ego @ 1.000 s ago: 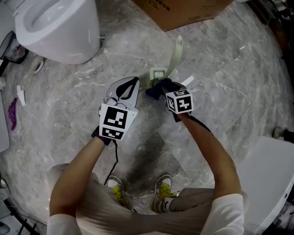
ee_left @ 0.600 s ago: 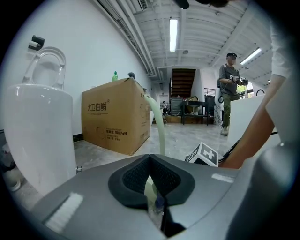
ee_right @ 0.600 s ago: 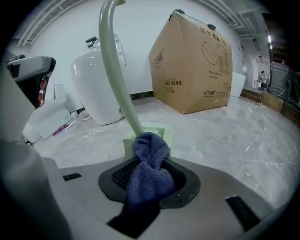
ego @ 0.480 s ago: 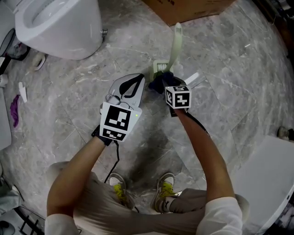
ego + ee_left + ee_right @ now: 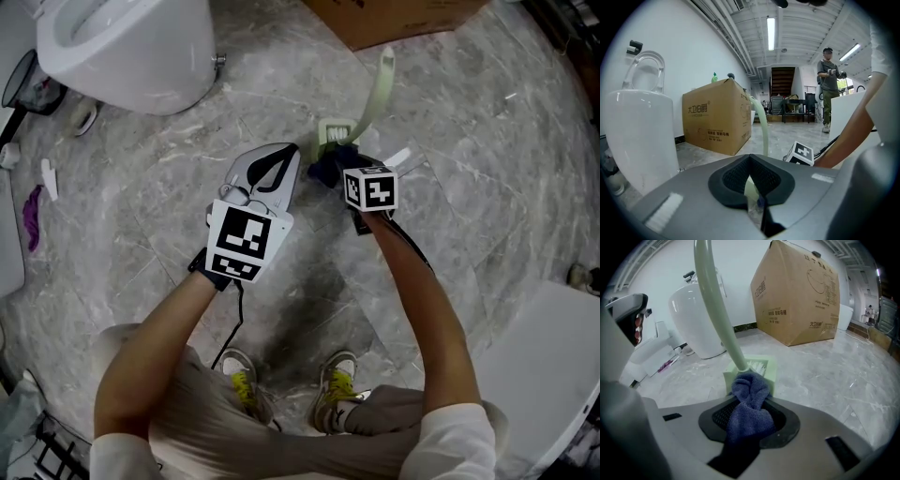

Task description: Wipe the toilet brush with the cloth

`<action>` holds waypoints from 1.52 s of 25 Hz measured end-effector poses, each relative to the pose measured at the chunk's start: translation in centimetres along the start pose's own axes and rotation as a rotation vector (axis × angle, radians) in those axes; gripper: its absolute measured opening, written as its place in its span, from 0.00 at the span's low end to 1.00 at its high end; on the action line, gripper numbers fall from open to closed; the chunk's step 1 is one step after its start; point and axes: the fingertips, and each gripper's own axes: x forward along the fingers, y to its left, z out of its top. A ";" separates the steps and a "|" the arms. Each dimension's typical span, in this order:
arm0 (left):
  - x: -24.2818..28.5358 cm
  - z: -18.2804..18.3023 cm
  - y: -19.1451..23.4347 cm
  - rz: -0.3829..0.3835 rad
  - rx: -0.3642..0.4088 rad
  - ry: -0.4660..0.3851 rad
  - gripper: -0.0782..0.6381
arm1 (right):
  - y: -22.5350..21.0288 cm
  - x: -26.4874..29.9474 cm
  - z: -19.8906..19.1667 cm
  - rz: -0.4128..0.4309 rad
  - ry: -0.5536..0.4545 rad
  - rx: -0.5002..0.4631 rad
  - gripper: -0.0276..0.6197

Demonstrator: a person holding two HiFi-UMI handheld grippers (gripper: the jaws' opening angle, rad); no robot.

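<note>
A pale green toilet brush (image 5: 376, 92) stands in its square holder (image 5: 335, 134) on the marble floor, its handle leaning to the right. My right gripper (image 5: 339, 171) is shut on a dark blue cloth (image 5: 323, 169). In the right gripper view the bunched cloth (image 5: 750, 404) presses against the foot of the handle (image 5: 712, 301), just above the holder (image 5: 761, 369). My left gripper (image 5: 286, 155) is shut with nothing seen in it, its tip just left of the holder. The left gripper view shows the handle (image 5: 761, 126) ahead and the right gripper's marker cube (image 5: 802, 153).
A white toilet (image 5: 131, 47) stands at the far left and a cardboard box (image 5: 394, 19) behind the brush. A white fixture (image 5: 544, 366) fills the lower right. Small litter and a purple scrap (image 5: 33, 216) lie at left. A person (image 5: 829, 89) stands far off.
Both grippers have edged slightly forward and to the right. The brush handle now leans further right. The cloth stays against the handle's foot.
</note>
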 end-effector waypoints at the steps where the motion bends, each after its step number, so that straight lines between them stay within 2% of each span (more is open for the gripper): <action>1: 0.0 0.0 0.0 -0.001 0.003 0.000 0.11 | 0.1 0.0 0.0 0.006 0.007 -0.014 0.22; 7: 0.2 0.0 -0.5 -0.001 0.006 0.001 0.11 | 0.6 -0.4 -0.6 0.040 0.022 -0.039 0.22; 11: 0.6 -0.5 -1.4 -0.028 0.041 0.010 0.11 | 1.2 -0.6 -0.5 0.045 0.020 -0.044 0.22; 20: 1.2 -0.6 -0.8 -0.016 0.023 0.015 0.11 | 3.7 -0.7 0.5 0.115 -0.013 -0.071 0.23; 25: 1.2 -0.6 -0.9 -0.021 0.023 0.015 0.11 | 3.6 -0.3 1.7 0.122 -0.039 0.007 0.23; 38: 0.8 0.0 -0.6 -0.014 0.025 -0.007 0.11 | 2.7 0.6 1.1 0.096 -0.014 0.085 0.22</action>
